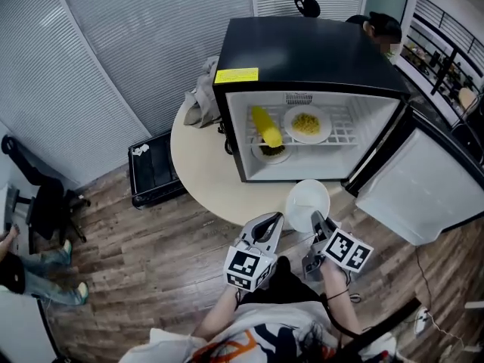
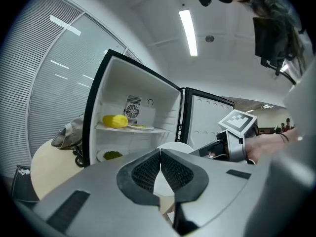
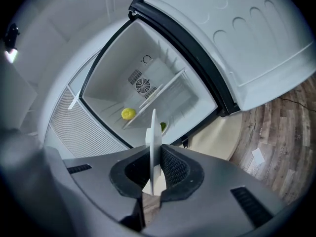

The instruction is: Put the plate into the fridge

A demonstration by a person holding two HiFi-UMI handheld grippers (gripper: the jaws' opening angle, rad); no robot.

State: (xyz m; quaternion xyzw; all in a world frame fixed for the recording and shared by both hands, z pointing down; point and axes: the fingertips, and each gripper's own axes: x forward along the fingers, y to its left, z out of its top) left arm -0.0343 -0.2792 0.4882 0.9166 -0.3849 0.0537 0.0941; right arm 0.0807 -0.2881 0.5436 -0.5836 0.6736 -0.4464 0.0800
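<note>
A white plate hangs just over the round table's front edge, in front of the open black fridge. My right gripper is shut on its near rim; in the right gripper view the plate stands edge-on between the pads, aimed at the fridge's interior. My left gripper hovers beside it on the left, shut and empty. In the left gripper view its jaws meet at the tips, with the plate showing behind them.
Inside the fridge, a corn cob and a plate of yellow kernels sit on the wire shelf, with a dish of greens below. The door swings open to the right. A cloth bag lies on the table; a black case sits on the floor.
</note>
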